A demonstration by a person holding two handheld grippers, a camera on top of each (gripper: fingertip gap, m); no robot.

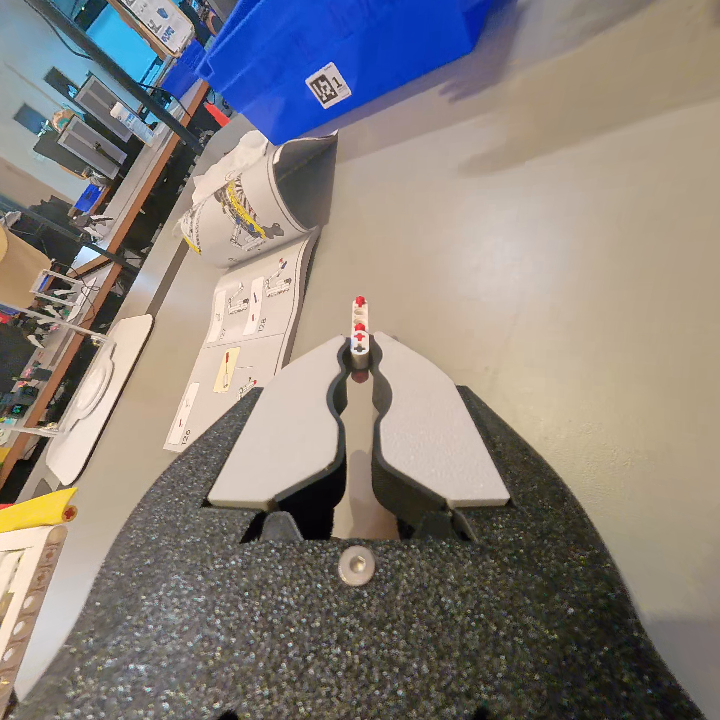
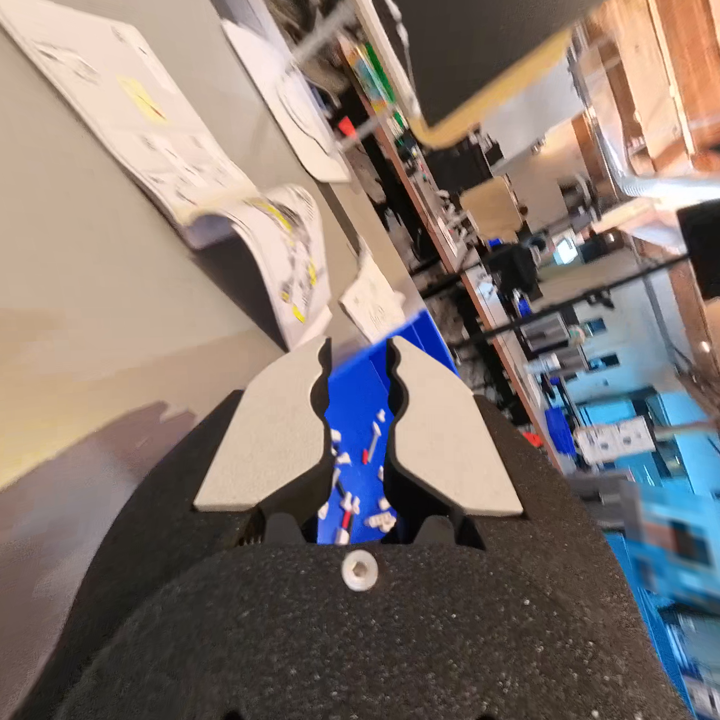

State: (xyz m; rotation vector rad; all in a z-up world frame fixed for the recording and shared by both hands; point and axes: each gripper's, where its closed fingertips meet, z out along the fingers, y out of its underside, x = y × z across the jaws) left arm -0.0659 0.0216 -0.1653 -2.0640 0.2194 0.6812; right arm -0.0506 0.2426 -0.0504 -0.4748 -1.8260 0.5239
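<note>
Left tongs (image 1: 360, 352) clamped narrow on a small white connector with a cross-shaped hole, both grey fingertips (image 1: 335, 350) pressed against its sides. Joined to that connector by a red axle: a white holed beam (image 1: 360, 311), running straight ahead from the tips, long axis in line with the fingers and pointing away from the camera, far end capped by a second red pin. Held clear above the pale bench (image 1: 506, 311), nothing else touching the beam. Off to the left, lying open on the bench, an instruction booklet (image 1: 249, 323), one page curled upward; beyond it, farther ahead, a blue bin (image 1: 350, 58) bearing a white square sticker.

Right tongs (image 2: 360, 350) spread wide with nothing between the tips, hanging over the open blue bin (image 2: 358, 389). Directly below and between the fingers, scattered on the bin floor, small white and red parts (image 2: 350, 487), lying at mixed angles, no common axis; too blurred to sort by kind. Same booklet (image 2: 272, 241) up and to the left of these tongs, well apart. By position, right tongs much the nearer to the loose parts; left tongs alone carrying the beam.
</note>
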